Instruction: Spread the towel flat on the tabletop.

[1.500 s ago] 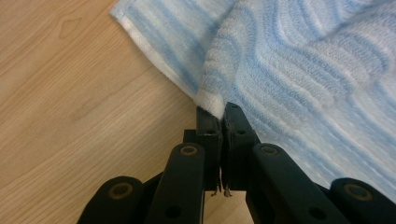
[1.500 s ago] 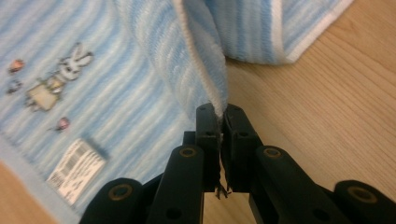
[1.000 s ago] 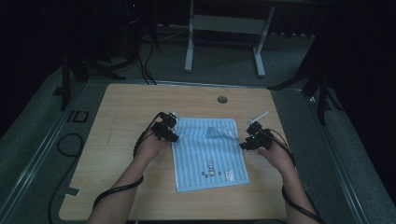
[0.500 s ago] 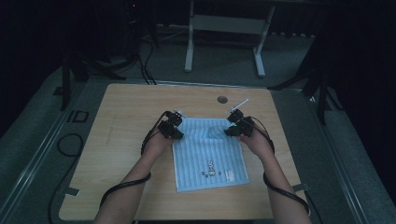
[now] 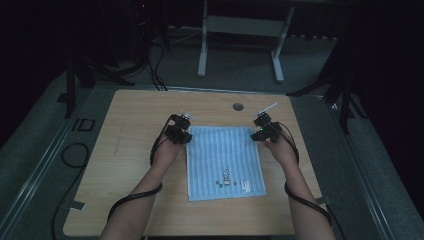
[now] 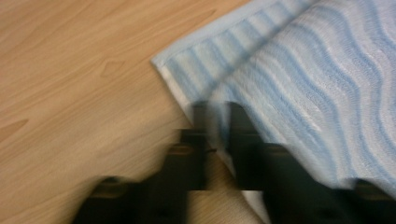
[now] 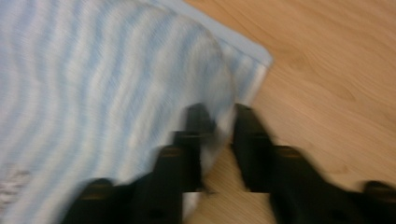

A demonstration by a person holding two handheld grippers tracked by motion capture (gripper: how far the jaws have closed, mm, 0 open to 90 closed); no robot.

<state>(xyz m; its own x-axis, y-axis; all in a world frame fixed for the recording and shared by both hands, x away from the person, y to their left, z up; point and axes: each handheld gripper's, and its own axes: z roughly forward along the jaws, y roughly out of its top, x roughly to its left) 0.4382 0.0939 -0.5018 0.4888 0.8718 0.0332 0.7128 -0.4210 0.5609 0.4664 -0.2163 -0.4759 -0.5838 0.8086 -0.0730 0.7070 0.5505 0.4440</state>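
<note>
I am working with two grippers at a wooden table (image 5: 130, 150), on which a blue-and-white striped towel (image 5: 225, 160) is lying flat, in the middle of the tabletop. No container is standing on the table; the towel itself is carrying small printed marks and a label (image 5: 245, 185) near its 6 o'clock edge, seen from the high view.

I am holding my left gripper (image 5: 179, 131) at the towel's 10 o'clock corner. In the left gripper view, the towel's (image 6: 299, 84) side edge is lifting off the wood and running up between my two black jaws. The jaws are standing close together, with a narrow gap, and they have just been opening. The cloth is sitting in that gap; whether the pads are pressing on it, I cannot tell through the blur.

I am holding my right gripper (image 5: 264, 131) at the towel's 2 o'clock corner. In the right gripper view, a raised fold of the towel (image 7: 107, 79) is bulging up between the jaws, toward 12 o'clock of that view. These jaws are also standing a little apart and have just been opening. Whether they are gripping the fold, I cannot tell.

A small round grommet (image 5: 238, 106) is sitting in the tabletop at 12 o'clock of the towel, well apart from it.
</note>
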